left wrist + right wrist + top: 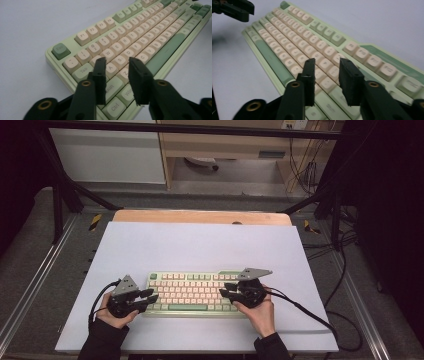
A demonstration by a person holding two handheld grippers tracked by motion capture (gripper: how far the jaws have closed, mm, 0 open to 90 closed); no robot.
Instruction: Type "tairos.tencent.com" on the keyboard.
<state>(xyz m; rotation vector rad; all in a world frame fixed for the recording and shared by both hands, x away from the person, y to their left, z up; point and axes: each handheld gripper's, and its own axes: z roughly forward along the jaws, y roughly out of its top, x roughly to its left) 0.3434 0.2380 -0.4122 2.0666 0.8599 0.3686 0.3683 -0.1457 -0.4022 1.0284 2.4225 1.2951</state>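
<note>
Left gripper (150,296) at keyboard (192,292) left end, right gripper (226,291) at right end, both jaws part-open, empty

White sheet (200,245) spread flat over the desk (200,216), a strip of bare wood along the far edge; black-and-yellow tape marks (95,221) at both far corners; black frame bars (65,190) slanting down at either side; loose black cables (345,265) on grey floor, right; pale cabinet (110,155) beyond
</note>
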